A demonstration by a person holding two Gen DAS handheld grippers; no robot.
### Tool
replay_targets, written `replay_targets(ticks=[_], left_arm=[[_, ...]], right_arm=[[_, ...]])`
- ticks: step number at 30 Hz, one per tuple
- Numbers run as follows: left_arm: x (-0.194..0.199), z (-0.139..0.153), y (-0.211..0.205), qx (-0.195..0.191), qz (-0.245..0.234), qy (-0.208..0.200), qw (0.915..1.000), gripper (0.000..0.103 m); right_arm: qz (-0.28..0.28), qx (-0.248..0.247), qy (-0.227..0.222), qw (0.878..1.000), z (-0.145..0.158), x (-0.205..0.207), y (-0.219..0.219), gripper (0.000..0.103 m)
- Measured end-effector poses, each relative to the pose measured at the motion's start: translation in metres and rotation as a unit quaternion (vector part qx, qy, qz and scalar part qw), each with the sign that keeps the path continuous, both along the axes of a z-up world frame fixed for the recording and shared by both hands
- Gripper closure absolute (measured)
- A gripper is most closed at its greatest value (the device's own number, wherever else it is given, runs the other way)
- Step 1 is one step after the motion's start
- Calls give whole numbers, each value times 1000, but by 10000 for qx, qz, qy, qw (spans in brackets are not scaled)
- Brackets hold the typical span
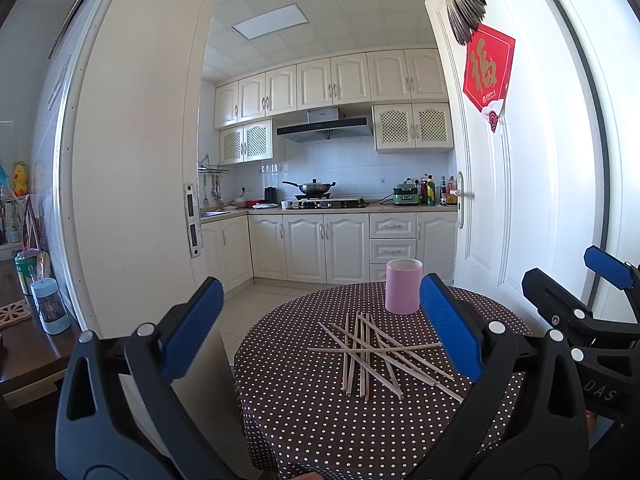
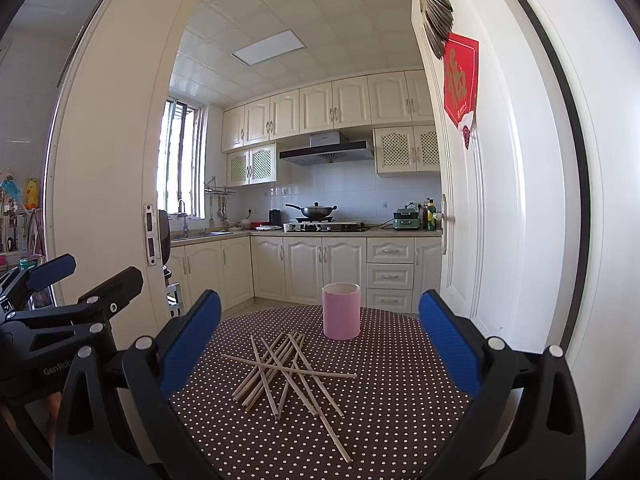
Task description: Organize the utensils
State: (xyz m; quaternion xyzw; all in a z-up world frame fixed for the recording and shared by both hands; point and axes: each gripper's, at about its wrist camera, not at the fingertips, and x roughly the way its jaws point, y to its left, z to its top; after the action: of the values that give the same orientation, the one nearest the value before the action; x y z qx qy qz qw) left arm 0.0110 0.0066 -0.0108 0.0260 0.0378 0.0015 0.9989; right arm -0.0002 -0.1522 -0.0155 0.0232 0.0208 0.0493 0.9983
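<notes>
Several pale wooden chopsticks (image 1: 370, 354) (image 2: 286, 376) lie crossed in a loose pile on a round table with a brown polka-dot cloth (image 1: 320, 420) (image 2: 400, 400). Behind the pile stands an upright pink cup (image 1: 403, 286) (image 2: 341, 311), apart from the sticks. My left gripper (image 1: 320, 332) hovers open above the near side of the table, nothing between its blue fingers. My right gripper (image 2: 320, 340) is open too and holds nothing; it also shows at the right edge of the left wrist view (image 1: 600, 280). The left gripper appears at the left of the right wrist view (image 2: 60, 280).
A white door (image 1: 500, 200) with a red paper sign stands open at the right of the table. Beyond lies a kitchen with white cabinets (image 1: 320, 240) and a stove with a wok (image 1: 316, 188). A wooden sideboard (image 1: 24, 344) with bottles stands at left.
</notes>
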Motion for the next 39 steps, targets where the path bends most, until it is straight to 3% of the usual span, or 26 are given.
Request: replay_targets(ticks=[28,39], left_arm=[[8,-9,0,17,19,152,9999,6],[33,-18,-6,132,130,364,9992,6]], right_arm=[[3,43,154,9999,-9,7,-1,8],[44,1,173,9998,-20,29,0,8]])
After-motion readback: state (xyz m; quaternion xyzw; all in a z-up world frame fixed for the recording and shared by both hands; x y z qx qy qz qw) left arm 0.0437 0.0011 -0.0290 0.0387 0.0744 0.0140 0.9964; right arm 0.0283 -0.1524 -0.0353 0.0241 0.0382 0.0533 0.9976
